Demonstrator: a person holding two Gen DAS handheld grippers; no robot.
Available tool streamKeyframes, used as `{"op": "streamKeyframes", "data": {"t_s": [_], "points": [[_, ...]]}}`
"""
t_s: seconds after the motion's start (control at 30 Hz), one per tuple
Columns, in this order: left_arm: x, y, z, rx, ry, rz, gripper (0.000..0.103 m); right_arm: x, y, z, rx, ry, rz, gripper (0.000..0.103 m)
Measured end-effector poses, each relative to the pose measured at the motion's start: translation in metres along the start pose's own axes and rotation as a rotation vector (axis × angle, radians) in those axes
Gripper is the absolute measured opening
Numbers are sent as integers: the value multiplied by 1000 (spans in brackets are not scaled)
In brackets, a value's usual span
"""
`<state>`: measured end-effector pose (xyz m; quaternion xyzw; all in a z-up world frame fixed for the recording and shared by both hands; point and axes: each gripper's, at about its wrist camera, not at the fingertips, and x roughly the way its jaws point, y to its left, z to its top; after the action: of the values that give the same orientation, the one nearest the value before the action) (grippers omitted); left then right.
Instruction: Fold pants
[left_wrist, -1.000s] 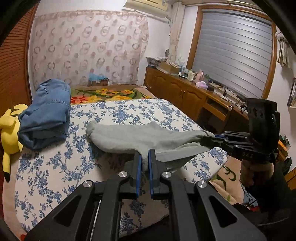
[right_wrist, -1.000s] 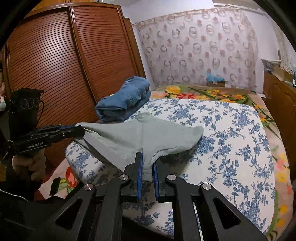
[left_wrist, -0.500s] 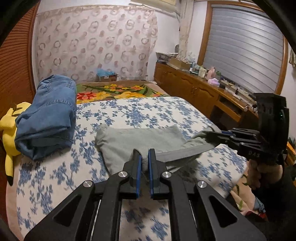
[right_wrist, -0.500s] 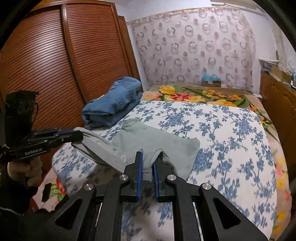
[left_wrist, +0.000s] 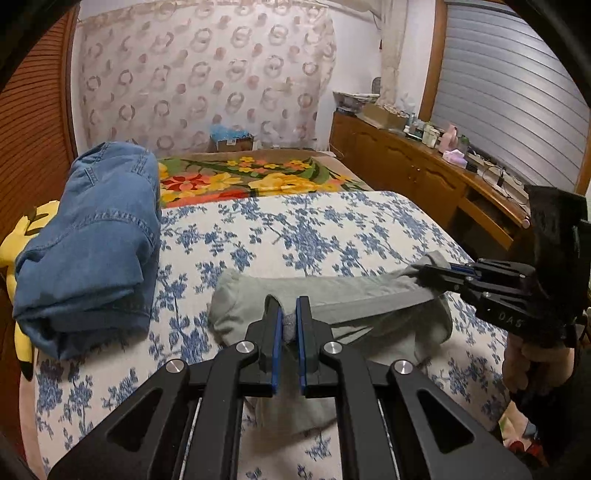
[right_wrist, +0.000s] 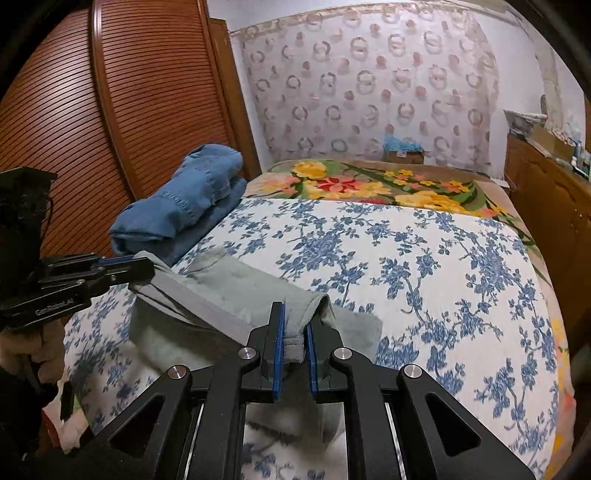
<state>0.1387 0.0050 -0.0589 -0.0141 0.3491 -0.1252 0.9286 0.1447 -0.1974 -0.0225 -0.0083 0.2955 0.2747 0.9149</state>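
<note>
My left gripper (left_wrist: 289, 325) and right gripper (right_wrist: 294, 334) — both clamped on cloth — sit level, side by side, hands gripping the handles.

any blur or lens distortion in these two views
Left wrist view: fisheye bends the window shutter and darkens the corners; gray pants look soft. Right wrist view: wardrobe door curves strongly; the quilt smears below the right gripper.

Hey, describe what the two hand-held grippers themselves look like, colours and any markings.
The left hand-held gripper and the right hand-held gripper are matte black linkages with blue finger pads and silver pivot pins. The left body carries white "GenRobot.AI" lettering. Bare hands hold the grips.
</note>
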Motion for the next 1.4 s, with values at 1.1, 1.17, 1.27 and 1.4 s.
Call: {"op": "streamKeyframes", "data": {"t_s": [1.1, 1.17, 1.27, 1.4], "points": [[39, 14, -58, -22, 158, 33, 73, -7, -5, -32, -53, 101, -40, 38], [41, 15, -60, -25, 160, 32, 74, -11, -6, -40, -59, 116, -39, 38], [42, 12, -61, -11, 152, 44, 75, -12, -5, -45, -62, 134, -44, 38], [43, 11, -62, -1, 148, 50, 77, -6, -3, -49, -61, 170, -49, 38]]}}
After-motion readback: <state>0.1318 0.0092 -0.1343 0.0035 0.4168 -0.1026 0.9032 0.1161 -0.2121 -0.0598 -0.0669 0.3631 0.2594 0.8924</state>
